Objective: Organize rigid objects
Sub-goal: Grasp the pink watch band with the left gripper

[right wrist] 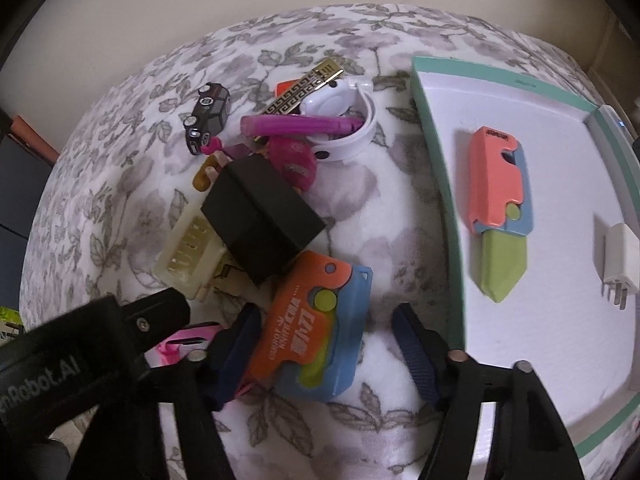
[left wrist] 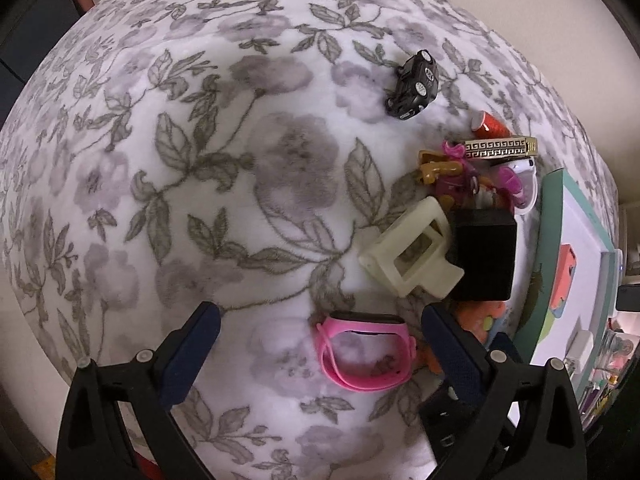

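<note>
— Grippers first: how do they stand?

— Left gripper (left wrist: pixel 320 344) points straight down over the floral blanket (left wrist: pixel 200 200), its blue fingers spread wide. A pink watch band (left wrist: pixel 366 354) lies on the fabric between them, low in the left wrist view, and neither pad touches it.

— And the other?

— Right gripper (right wrist: pixel 324 344) has its fingers apart too, either side of an orange and blue toy knife (right wrist: pixel 316 328) at the bottom centre of the right wrist view. The left finger sits right against the toy's edge; the right finger is clear of it. Whether that left pad presses, I cannot tell.

— Where is the rest?

— Piled left of centre in that view: a black box (right wrist: pixel 260 216) resting on a cream plastic frame (right wrist: pixel 188 260), a black toy car (right wrist: pixel 208 114) above them, a gold patterned bar (right wrist: pixel 304 88) and a white band (right wrist: pixel 356 136) further up. At right sits a teal-rimmed box lid (right wrist: pixel 436 168) holding a second toy knife (right wrist: pixel 500 200), green blade out, and a white charger plug (right wrist: pixel 620 260).
</note>
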